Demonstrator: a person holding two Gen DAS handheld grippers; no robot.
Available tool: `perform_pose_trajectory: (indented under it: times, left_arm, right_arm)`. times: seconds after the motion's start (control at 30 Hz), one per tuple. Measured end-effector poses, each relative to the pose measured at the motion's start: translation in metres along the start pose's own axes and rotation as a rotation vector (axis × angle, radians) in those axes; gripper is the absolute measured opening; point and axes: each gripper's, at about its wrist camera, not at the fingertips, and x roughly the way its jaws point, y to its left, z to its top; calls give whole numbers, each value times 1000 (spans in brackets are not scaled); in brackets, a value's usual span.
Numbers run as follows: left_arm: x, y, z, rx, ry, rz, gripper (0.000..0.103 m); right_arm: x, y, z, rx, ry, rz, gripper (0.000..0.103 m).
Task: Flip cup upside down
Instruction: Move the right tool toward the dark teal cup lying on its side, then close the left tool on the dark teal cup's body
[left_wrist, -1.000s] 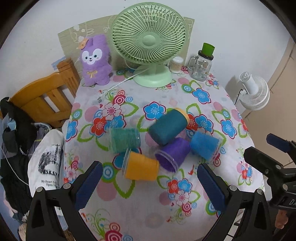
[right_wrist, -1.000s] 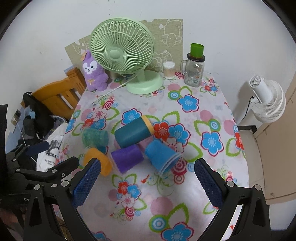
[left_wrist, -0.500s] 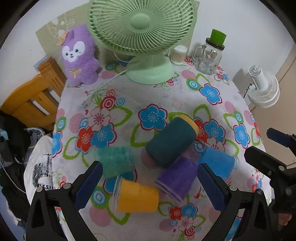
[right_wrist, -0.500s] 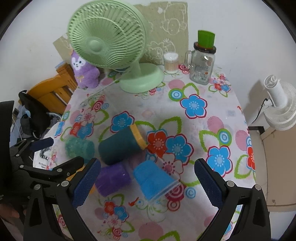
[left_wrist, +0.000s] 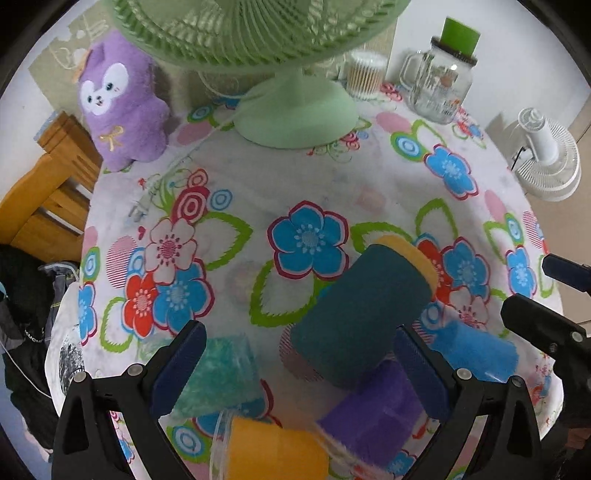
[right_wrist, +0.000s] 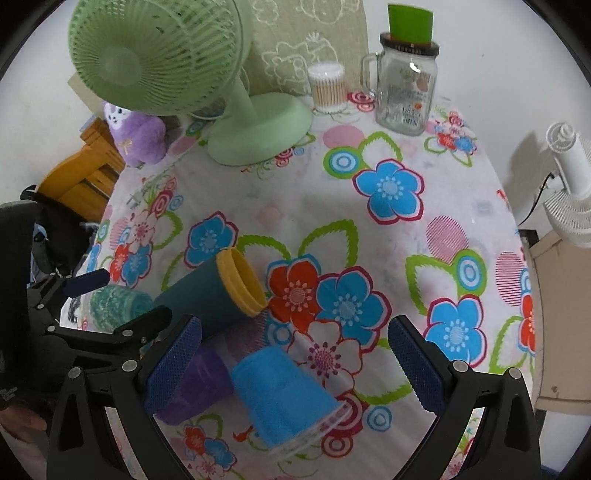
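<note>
Both my left gripper (left_wrist: 299, 365) and right gripper (right_wrist: 295, 362) hang spread above the floral tablecloth (right_wrist: 406, 229), holding nothing. My fan (left_wrist: 258, 33) is cropped; the orange cup (left_wrist: 273, 448) blurs at the frame's edge.

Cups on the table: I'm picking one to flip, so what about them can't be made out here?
- Orange cup: left wrist view, bottom edge cuts it off; absent from the right view.
- Purple cup: right wrist view, a finger covers its side.
- Green cup: right wrist view, small and partly behind the left gripper.
- Blue cup: left wrist view, mouth hidden.
</note>
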Motion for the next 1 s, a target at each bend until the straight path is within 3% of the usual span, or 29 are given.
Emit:
perform_pose_trajectory:
  times: [0.1,0.23,0.43,0.57,0.8,1.0]
  left_arm:
    - [12,-2,3,9,26,8,99]
    - [21,-5,7,5,43,-56,101]
    - [25,-12,12,29,42,-87,101]
    - [23,-18,9,63,54,-106,89]
    - [28,-37,2,162,62,-87,84]
    - [48,-34,11,118,105,-151,81]
  right_arm:
    - [11,-4,3,9,20,3,102]
    - [23,-9,4,25,49,8,102]
    - [31,-16,5,61,64,25,102]
    - [31,-21,5,77,61,27,102]
    - [35,-22,3,72,73,21,102]
    - [40,-24,2,84,81,21,102]
